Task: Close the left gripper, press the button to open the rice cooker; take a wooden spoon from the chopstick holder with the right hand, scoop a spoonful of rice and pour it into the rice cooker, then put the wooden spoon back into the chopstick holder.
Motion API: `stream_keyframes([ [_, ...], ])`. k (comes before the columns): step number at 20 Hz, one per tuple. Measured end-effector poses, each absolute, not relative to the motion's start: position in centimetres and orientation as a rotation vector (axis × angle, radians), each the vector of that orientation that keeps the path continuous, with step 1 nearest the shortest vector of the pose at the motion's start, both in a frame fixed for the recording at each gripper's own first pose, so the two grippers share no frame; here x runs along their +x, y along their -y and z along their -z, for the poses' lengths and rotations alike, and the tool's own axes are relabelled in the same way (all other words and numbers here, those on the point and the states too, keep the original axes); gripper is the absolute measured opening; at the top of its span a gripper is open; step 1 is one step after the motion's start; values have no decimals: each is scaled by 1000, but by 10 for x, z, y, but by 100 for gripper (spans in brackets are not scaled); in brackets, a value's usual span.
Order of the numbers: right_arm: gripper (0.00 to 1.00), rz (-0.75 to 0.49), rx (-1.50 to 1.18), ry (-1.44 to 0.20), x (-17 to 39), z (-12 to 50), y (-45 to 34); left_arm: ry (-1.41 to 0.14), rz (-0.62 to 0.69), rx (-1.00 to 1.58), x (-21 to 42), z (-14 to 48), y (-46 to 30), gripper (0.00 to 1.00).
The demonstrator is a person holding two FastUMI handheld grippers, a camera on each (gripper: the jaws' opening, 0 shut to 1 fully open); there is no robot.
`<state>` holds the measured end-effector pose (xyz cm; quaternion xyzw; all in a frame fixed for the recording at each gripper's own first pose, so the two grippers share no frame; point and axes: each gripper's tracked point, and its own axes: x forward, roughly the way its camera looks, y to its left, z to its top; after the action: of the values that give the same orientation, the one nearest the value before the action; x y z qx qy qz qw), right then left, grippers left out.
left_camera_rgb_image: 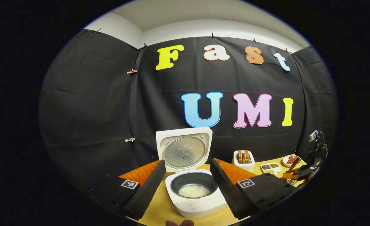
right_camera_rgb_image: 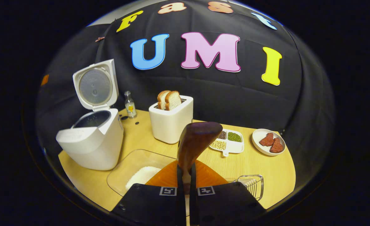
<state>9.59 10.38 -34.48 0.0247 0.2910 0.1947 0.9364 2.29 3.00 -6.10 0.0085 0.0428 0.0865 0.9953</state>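
Observation:
The white rice cooker [left_camera_rgb_image: 200, 204] stands open with its lid [left_camera_rgb_image: 184, 149] upright and white rice [left_camera_rgb_image: 193, 190] in its pot. My left gripper [left_camera_rgb_image: 188, 163] is open, a finger on each side of the cooker, touching nothing. My right gripper [right_camera_rgb_image: 186, 171] is shut on the handle of the dark wooden spoon [right_camera_rgb_image: 197, 138], whose bowl points up and looks empty. The open cooker [right_camera_rgb_image: 92, 142] sits far left of it. The wire chopstick holder [right_camera_rgb_image: 253, 185] stands just to the right of this gripper. From the left gripper view, the right gripper [left_camera_rgb_image: 307, 171] with the spoon [left_camera_rgb_image: 293, 164] is far right.
A glass container of rice [right_camera_rgb_image: 134, 175] lies just left of my right gripper. Behind stand a white toaster with bread [right_camera_rgb_image: 171, 121], a divided dish of beans [right_camera_rgb_image: 228, 141], a plate of red pieces [right_camera_rgb_image: 269, 142] and a small bottle [right_camera_rgb_image: 130, 105]. A fingertip [left_camera_rgb_image: 180, 223] shows at the table's near edge.

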Motion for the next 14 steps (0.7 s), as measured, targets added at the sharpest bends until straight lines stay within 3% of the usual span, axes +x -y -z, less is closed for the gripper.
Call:
stream_keyframes([
  [4, 9, -358, -13, -623, 92, 366, -123, -86, -136, 26, 21, 63, -39, 98],
  [7, 9, -368, 96, -681, 74, 372, -152, -86, -106, 20, 21, 64, -47, 98],
  [14, 9, -188, 699, -796, 66, 379, -150, -67, -69, 3, 15, 66, -64, 98],
])
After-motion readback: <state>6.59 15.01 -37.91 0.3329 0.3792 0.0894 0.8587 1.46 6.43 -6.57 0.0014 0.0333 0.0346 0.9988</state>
